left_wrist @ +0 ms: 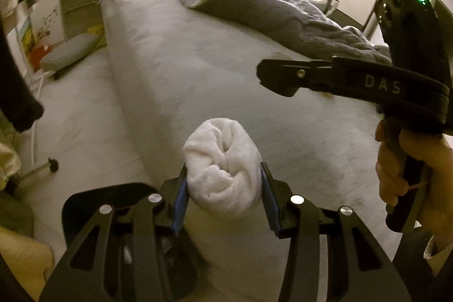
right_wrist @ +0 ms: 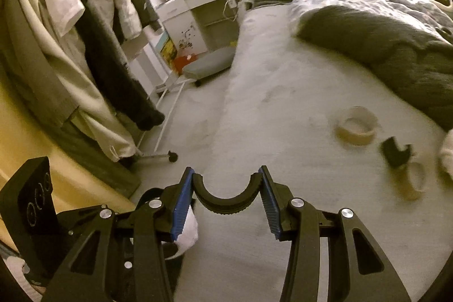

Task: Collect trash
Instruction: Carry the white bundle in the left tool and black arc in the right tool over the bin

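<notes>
Trash: white rolled cloth (left_wrist: 223, 169) pinched in left gripper (left_wrist: 223, 194) over the bed (left_wrist: 198, 70), black curved piece (right_wrist: 226, 198) clamped in right gripper (right_wrist: 226, 197), tape rolls (right_wrist: 356, 129) at two o'clock; risk: cloth slipping from its shallow pinch.

2 wrist views, angled down along tongs, close over the shared bed (left_wrist: 198, 53).

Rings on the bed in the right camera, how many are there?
2. One beige ring lies on the bare sheet near the dark blanket; the other ring lies nearer the picture's right edge, beside a small black piece. More may hide under the blanket.
</notes>
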Demonstrator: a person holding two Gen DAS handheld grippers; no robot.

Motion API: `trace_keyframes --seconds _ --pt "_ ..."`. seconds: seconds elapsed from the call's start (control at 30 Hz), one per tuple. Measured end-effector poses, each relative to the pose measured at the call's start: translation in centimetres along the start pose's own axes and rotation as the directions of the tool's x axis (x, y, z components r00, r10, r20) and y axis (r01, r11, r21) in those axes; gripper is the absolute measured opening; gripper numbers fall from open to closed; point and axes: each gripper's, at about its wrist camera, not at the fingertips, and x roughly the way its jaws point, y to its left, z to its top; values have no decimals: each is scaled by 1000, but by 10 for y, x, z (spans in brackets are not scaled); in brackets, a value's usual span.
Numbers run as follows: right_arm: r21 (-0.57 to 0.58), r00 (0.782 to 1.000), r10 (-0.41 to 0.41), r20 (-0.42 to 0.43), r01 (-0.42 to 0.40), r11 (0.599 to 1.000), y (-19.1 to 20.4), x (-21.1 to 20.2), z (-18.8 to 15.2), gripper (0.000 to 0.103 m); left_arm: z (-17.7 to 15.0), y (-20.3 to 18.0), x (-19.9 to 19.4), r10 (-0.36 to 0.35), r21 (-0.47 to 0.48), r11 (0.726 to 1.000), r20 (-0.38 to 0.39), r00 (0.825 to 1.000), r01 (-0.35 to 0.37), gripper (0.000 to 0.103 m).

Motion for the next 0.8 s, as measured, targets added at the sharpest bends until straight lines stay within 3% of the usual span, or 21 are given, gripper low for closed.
trace_keyframes --seconds 0.23,0.43,0.63,0.8 --pt "-47 998 33 -46 -35 998 38 30 -4 47 -17 50 -5 68 -78 994 -42 997 -71 49" --pt "-93 994 67 -88 -75 993 73 53 -10 47 -42 87 4 118 -126 982 -156 981 -139 50" --pt "-131 987 80 -138 -98 986 101 76 -17 47 -69 117 17 95 -195 968 -291 952 -156 51" --pt "-149 980 81 -181 -109 983 117 95 -26 47 -93 136 27 41 -250 956 -399 916 -152 55"
